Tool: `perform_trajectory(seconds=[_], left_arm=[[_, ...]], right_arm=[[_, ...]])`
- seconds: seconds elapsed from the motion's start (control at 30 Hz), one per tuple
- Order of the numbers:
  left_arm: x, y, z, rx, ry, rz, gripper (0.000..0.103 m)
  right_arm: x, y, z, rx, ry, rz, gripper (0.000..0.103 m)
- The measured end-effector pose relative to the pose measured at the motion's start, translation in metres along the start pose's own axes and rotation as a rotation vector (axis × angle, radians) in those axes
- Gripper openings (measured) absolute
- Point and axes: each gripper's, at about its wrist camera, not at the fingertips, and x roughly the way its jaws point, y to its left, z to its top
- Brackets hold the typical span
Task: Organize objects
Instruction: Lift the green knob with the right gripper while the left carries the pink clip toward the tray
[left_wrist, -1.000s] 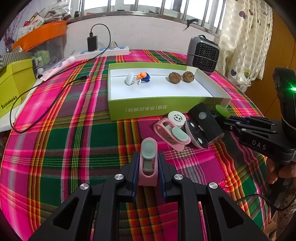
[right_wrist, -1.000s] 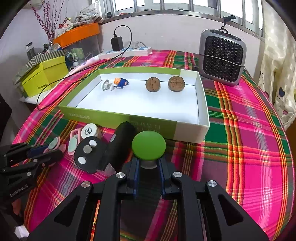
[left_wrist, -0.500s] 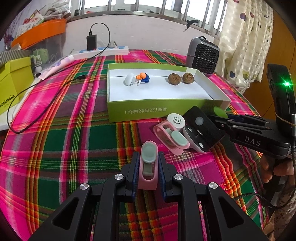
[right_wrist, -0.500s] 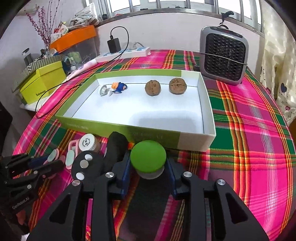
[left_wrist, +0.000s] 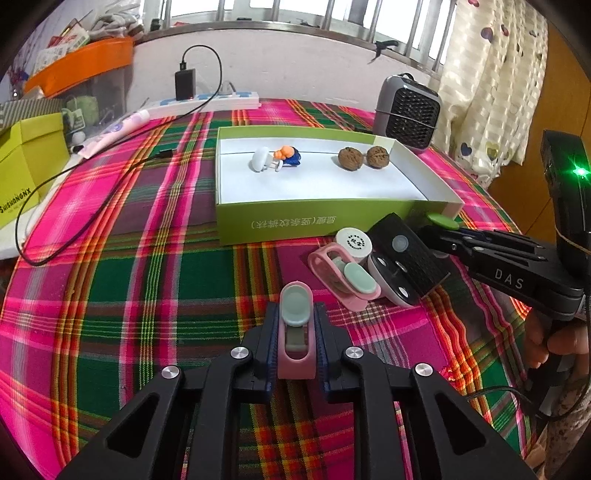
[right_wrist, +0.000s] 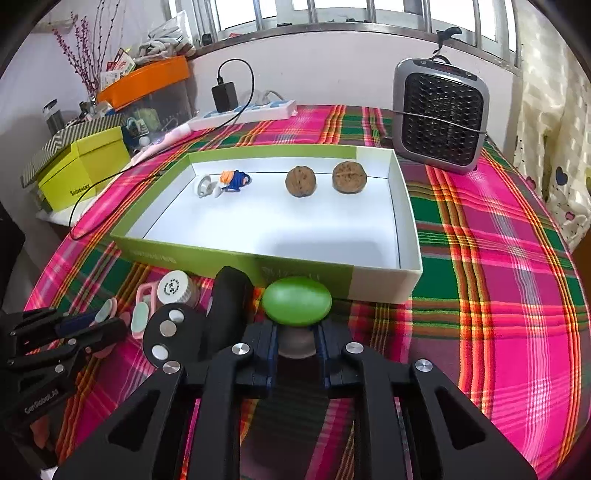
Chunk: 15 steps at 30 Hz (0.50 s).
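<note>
The shallow green-walled cardboard box (right_wrist: 404, 206) is lying mostly bare. Right gripper (right_wrist: 297, 338) is pinching the green-capped round knob (right_wrist: 296, 301) at its near wall — left gripper (left_wrist: 295, 341) is clamping the pink plastic clip (left_wrist: 296, 332).

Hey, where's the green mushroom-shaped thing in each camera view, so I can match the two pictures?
Left wrist view: the green-capped piece sits right of centre, at the tip of the right gripper, by the near right corner of the green box.
Right wrist view: it is centre frame, just above the fingers shut on its stem.
Shared landmark: the two walnuts in the box.
</note>
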Motion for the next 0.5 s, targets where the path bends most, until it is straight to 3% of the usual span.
perform_trajectory(seconds=[0.5], left_arm=[[0.0011, 0.0002, 0.0010, -0.010, 0.000, 0.002, 0.016]], right_arm=[[-0.0056, 0.0024, -0.0035, -0.012, -0.011, 0.007, 0.018]])
